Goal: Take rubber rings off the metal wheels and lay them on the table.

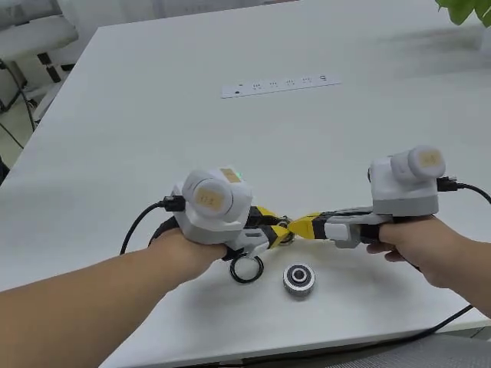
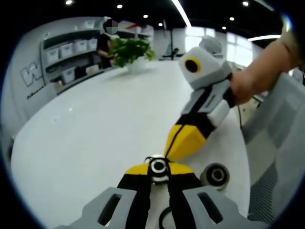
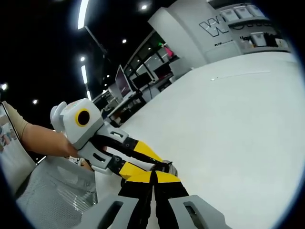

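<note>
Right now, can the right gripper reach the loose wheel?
Probably yes: the loose wheel lies uncovered near the right gripper, whose jaws must first leave the held wheel in the left gripper.

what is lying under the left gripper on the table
A black rubber ring lies flat on the white table beneath the left gripper. Its upper arc is covered by the gripper, so whether they touch cannot be told. A loose metal wheel sits beside it.

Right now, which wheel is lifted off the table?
The wheel clamped in the jaws of the left gripper; the other wheel lies on the table.
</note>
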The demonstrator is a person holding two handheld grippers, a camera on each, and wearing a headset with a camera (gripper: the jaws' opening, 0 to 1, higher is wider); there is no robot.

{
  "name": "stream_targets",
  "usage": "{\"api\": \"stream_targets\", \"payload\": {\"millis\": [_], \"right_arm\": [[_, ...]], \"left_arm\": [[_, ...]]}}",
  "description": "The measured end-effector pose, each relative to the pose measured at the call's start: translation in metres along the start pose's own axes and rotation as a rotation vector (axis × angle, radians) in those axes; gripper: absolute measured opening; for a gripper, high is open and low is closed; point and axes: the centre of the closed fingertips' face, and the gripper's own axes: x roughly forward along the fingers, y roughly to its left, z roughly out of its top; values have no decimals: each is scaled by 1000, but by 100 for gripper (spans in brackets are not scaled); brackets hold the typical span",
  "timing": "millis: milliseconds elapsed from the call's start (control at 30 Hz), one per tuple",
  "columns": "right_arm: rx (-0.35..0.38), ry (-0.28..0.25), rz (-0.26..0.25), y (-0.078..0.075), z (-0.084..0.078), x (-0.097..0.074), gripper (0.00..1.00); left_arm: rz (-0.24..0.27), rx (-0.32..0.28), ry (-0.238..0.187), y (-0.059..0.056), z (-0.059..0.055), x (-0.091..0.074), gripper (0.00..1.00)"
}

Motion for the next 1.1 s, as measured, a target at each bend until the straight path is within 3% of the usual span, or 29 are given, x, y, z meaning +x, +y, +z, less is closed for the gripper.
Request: {"api": "stream_targets", "payload": {"millis": [267, 367, 600, 800, 1100], "right_arm": [[24, -7, 70, 12, 0, -3, 0], [28, -6, 64, 11, -1, -4, 0], [16, -4, -20, -4, 1, -4, 0], [16, -4, -27, -5, 1, -5, 0], [15, -17, -27, -4, 5, -7, 0]], "left_arm": [[-3, -10, -2, 0, 1, 0, 13], [0, -15, -4, 0, 1, 0, 13], [8, -47, 2, 2, 2, 1, 13], [-8, -73, 1, 0, 2, 0, 15], [-22, -50, 0, -3, 6, -8, 21]]}}
